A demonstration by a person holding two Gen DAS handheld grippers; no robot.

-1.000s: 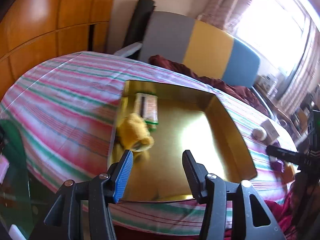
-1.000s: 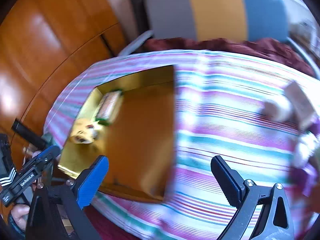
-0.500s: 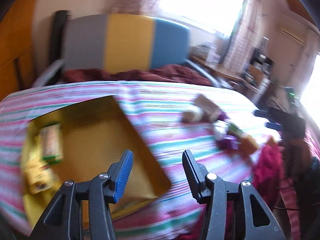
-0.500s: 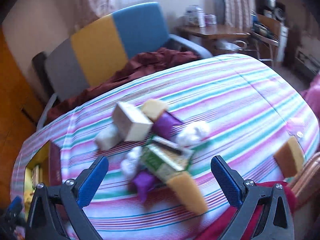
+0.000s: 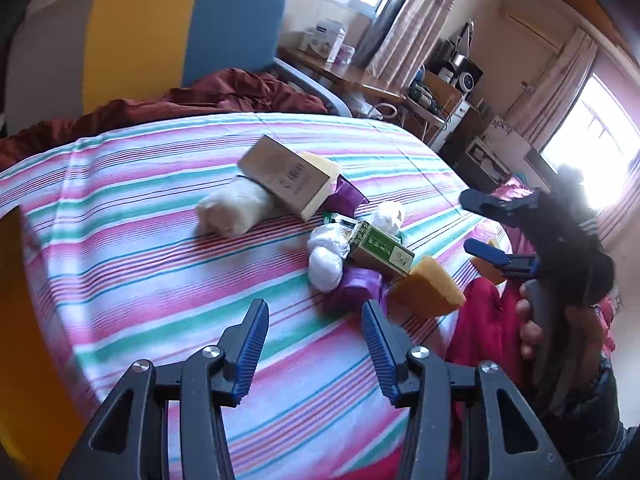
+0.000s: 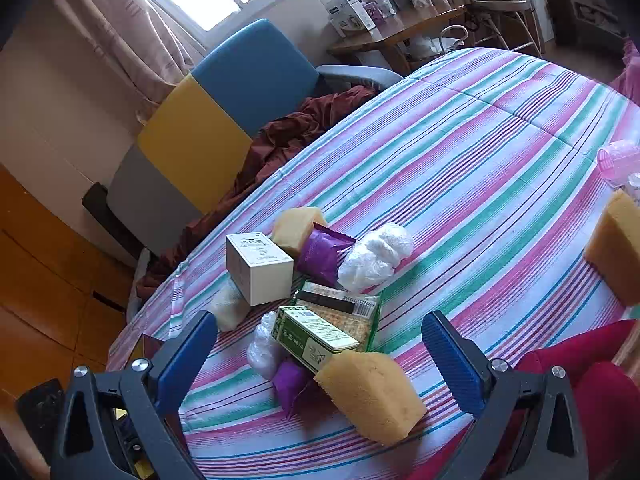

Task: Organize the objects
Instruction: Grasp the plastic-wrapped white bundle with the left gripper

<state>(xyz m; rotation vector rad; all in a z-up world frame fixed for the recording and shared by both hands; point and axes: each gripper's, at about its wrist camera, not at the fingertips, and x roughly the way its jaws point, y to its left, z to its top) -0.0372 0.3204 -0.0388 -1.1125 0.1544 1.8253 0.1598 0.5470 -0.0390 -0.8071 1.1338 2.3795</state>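
we take the green box [image 6: 314, 338] as our landmark, lying on the striped tablecloth [image 6: 480, 168] in the middle of the clutter pile. our left gripper [image 5: 316, 336] hovers above the cloth short of the pile, fingers [image 5: 252, 344] moderately apart, nothing between them. our right gripper [image 6: 320, 356] hangs over the near side of the pile, fingers [image 6: 452, 360] spread wide, gripping nothing.

going left to right in the right wrist view: well left of the green box, at the cloth's edge, a corner of the gold tray [image 6: 146, 346] peeks out. up-left of the green box sits a pale fuzzy roll [image 6: 230, 304], with a cream carton [image 6: 260, 268] propped on it. just left of the green box, touching it, a white plastic wad [image 6: 264, 346]. below it a purple packet [image 6: 292, 386] partly tucked under. behind the green box a flat cracker pack [image 6: 344, 308] with a barcode lies under it. above that, a second purple packet [image 6: 324, 254] leans by a small yellow sponge [image 6: 298, 226], and a second white plastic wad [image 6: 376, 258] rests to their right. right below the green box and touching it, a big yellow sponge [image 6: 372, 394]. far right of the green box, well apart, another sponge [image 6: 616, 248] at the cloth's edge, with a pink cup [image 6: 618, 162] above it.

in the left wrist view the right gripper [image 5: 484, 228] shows past the pile, a hand [image 5: 532, 332] on its handle.
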